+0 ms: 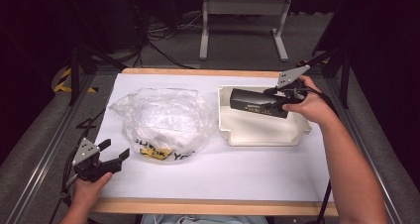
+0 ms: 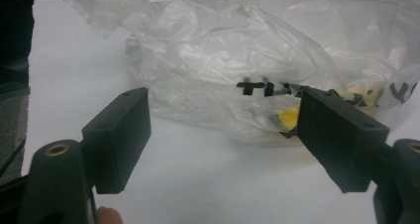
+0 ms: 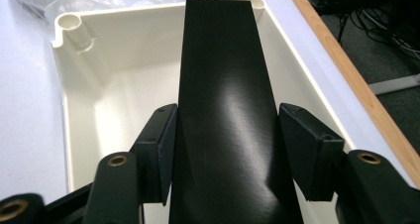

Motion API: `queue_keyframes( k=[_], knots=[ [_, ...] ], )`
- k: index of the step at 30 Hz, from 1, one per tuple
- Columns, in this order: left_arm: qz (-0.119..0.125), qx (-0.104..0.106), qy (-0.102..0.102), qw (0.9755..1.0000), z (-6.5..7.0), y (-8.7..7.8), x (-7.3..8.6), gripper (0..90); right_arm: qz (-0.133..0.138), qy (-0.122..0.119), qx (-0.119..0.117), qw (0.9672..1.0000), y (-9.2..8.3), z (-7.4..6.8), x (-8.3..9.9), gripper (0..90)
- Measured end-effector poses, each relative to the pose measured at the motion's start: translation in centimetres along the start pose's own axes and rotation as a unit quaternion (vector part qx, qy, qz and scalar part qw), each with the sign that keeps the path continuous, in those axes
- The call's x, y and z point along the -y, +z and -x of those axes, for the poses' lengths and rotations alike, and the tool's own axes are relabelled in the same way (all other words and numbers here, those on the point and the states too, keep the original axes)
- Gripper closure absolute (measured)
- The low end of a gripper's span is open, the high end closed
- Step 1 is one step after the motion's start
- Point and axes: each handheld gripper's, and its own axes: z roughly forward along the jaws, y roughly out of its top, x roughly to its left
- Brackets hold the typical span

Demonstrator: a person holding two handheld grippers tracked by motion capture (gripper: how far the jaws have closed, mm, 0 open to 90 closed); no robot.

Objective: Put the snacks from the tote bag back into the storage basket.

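Observation:
A long black box [image 1: 257,103] hangs low over the back part of a white plastic tray [image 1: 262,140] at the table's right. My right gripper [image 1: 275,99] is shut on the box, and in the right gripper view both pads [image 3: 161,147] press on the sides of the black box [image 3: 223,75] over the tray [image 3: 67,100]. A crumpled clear plastic bag [image 1: 158,117] with black and yellow print lies left of the tray. Near the front left corner my left gripper [image 1: 113,154] stands open. It points at the bag [image 2: 237,50], and nothing is between its pads [image 2: 121,135].
White paper [image 1: 223,169] covers the table, which has a wooden edge [image 1: 208,206] at the front. Metal frame rails [image 1: 44,154] run along both sides. A white stand [image 1: 242,16] and cables lie on the floor behind the table.

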Motion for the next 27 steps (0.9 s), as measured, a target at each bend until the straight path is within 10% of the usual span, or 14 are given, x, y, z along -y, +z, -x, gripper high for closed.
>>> queue_keyframes(
  k=[27],
  knots=[
    [-0.018,-0.029,0.014,0.9993,1.0,-0.6,0.4,21.4,-0.011,-0.040,-0.041,0.9983,3.0,-0.2,1.8,43.2]
  ],
)
